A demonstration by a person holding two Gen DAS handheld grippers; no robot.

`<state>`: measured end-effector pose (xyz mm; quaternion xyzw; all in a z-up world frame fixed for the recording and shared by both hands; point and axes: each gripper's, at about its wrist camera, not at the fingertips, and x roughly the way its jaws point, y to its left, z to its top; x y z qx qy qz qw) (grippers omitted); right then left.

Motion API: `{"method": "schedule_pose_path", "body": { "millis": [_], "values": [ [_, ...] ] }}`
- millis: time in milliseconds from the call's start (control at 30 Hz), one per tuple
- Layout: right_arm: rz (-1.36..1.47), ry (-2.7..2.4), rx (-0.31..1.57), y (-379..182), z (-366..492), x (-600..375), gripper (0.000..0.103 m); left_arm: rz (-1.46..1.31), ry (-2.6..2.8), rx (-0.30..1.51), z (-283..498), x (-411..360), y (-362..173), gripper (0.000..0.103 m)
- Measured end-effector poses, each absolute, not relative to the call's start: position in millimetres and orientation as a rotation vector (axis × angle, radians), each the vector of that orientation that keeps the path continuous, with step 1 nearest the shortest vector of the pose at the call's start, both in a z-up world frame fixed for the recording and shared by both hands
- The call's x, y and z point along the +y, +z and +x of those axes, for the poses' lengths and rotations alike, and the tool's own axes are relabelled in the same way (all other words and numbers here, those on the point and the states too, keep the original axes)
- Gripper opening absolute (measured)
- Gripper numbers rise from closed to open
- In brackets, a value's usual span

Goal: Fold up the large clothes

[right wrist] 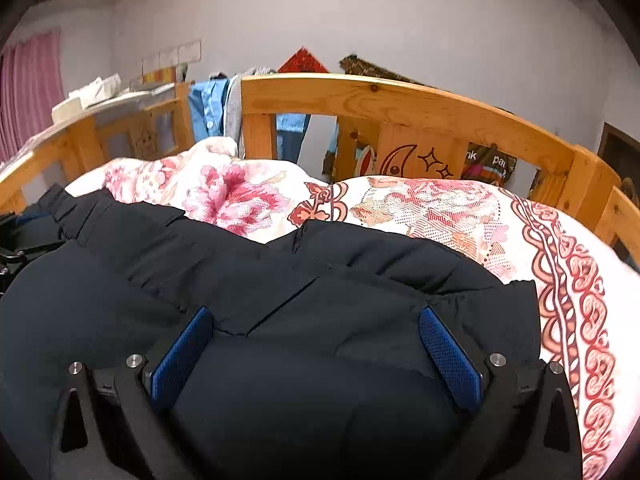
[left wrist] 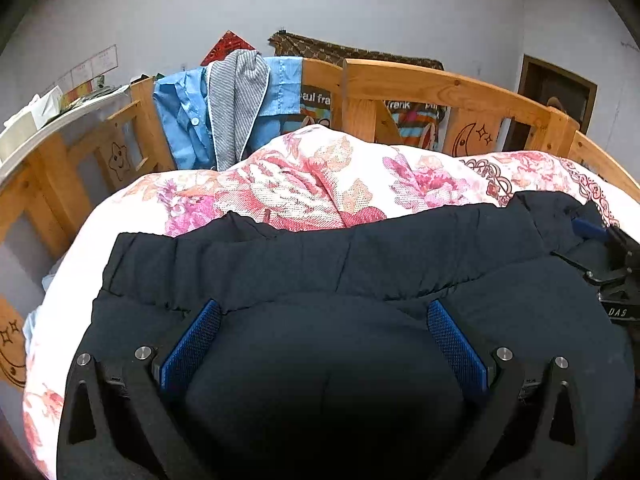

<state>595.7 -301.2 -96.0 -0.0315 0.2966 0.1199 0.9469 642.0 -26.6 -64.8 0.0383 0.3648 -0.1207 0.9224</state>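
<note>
Navy padded garment [left wrist: 320, 264] is spread flat on the floral quilt [left wrist: 304, 184] of the wooden bed [left wrist: 420, 84], gathered elastic band at the far edge. Left tongs [left wrist: 323, 320] are spread wide over the near-left part of the cloth, blue pads [left wrist: 192, 344] apart, nothing gripped. Right tongs [right wrist: 316, 324] are likewise wide over the near-right part, pads [right wrist: 448, 356] resting on or just above the fabric; contact cannot be told. Garment [right wrist: 280, 280] appears laid out and smoothed, possibly one fold already made where layers overlap near the band, not certain. Folding is judged early: the remaining folds and the final tidy stack are left. Blue shirt [left wrist: 180, 120] and grey striped cloth [left wrist: 236, 100] are hung on the far rail, untouched.
</note>
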Motion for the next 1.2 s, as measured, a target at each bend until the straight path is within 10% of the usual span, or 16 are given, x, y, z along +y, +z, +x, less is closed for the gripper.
{"method": "schedule_pose_path", "body": {
  "millis": [1200],
  "values": [
    [-0.163,0.230,0.518,-62,470,-345,0.103,-0.146,-0.264,0.739,537,107,-41,0.102]
  ]
}}
